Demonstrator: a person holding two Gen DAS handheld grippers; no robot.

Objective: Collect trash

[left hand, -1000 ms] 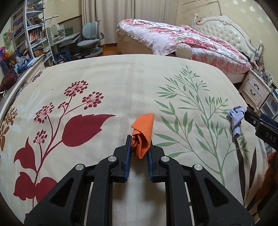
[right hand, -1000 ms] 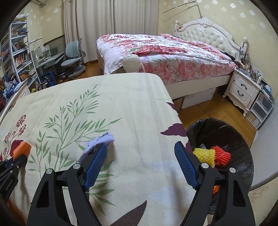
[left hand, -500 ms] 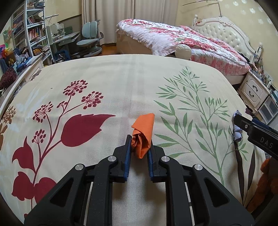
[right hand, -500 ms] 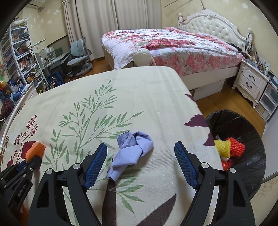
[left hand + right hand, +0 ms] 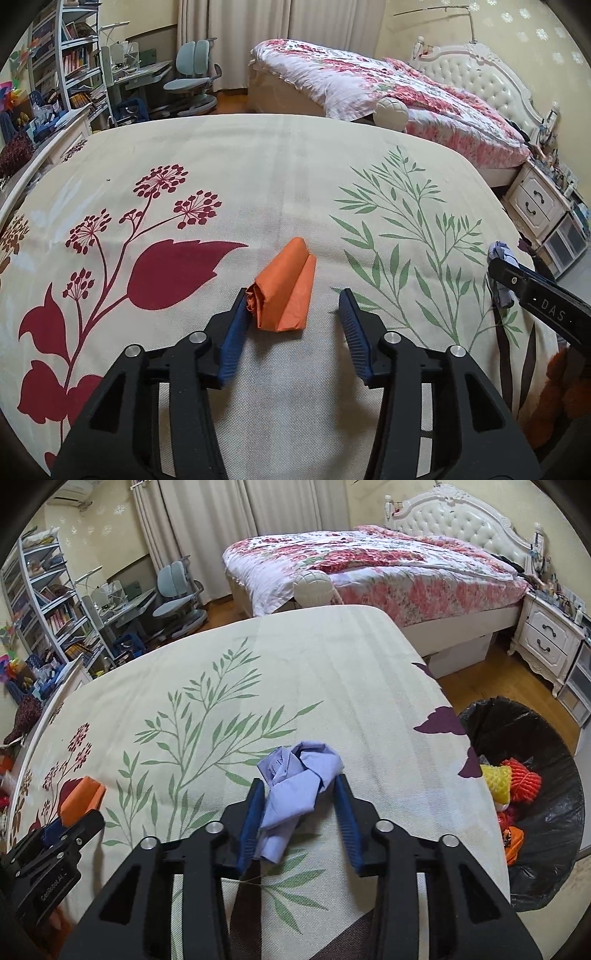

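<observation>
An orange folded paper (image 5: 286,291) lies on the flower-print tablecloth (image 5: 258,166). It sits between the fingers of my left gripper (image 5: 293,295), whose jaws are opening. The left pad still touches the paper and the right pad stands clear of it. In the right wrist view a crumpled light-blue paper (image 5: 295,775) rests near the table's right edge. My right gripper (image 5: 298,784) is closing on it, both blue pads touching its sides. A bin lined with a black bag (image 5: 554,738) stands on the floor to the right of the table.
The bin holds yellow and red foam nets (image 5: 496,779). Behind the table is a bed with a floral cover (image 5: 369,565), a white nightstand (image 5: 546,638) at the right, and a desk chair (image 5: 177,602) and bookshelf (image 5: 48,605) at the left.
The left jaws have opened and let go of the orange paper, which now lies on the cloth. The right gripper has moved over the blue paper and closed in around it.
</observation>
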